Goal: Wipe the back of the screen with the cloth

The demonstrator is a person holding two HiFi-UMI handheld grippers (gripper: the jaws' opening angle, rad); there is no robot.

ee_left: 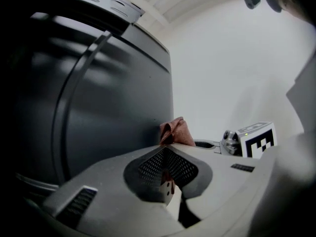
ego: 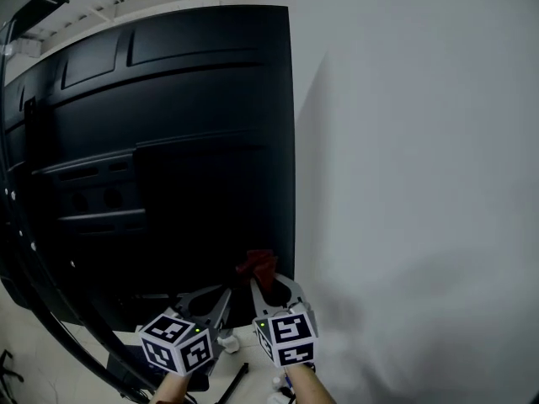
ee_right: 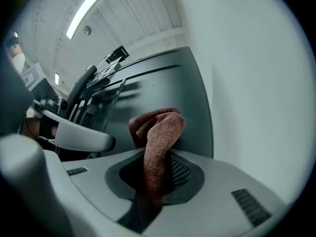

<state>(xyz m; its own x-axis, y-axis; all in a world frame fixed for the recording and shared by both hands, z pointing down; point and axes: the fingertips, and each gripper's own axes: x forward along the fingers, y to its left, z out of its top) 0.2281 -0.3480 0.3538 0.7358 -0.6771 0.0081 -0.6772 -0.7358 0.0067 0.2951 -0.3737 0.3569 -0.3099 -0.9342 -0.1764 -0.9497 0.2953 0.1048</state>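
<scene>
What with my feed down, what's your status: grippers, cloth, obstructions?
Right gripper shut on cloth, at back of screen, lower right corner. Left gripper shut, empty. Nothing in the way.

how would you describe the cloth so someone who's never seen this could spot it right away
Start at the big black screen filling the left of the head view, its back facing you beside a white wall. Go down to its lower right corner, where the right tongs pinch the cloth. It is the only red-brown, fuzzy thing among black, white and grey.
</scene>
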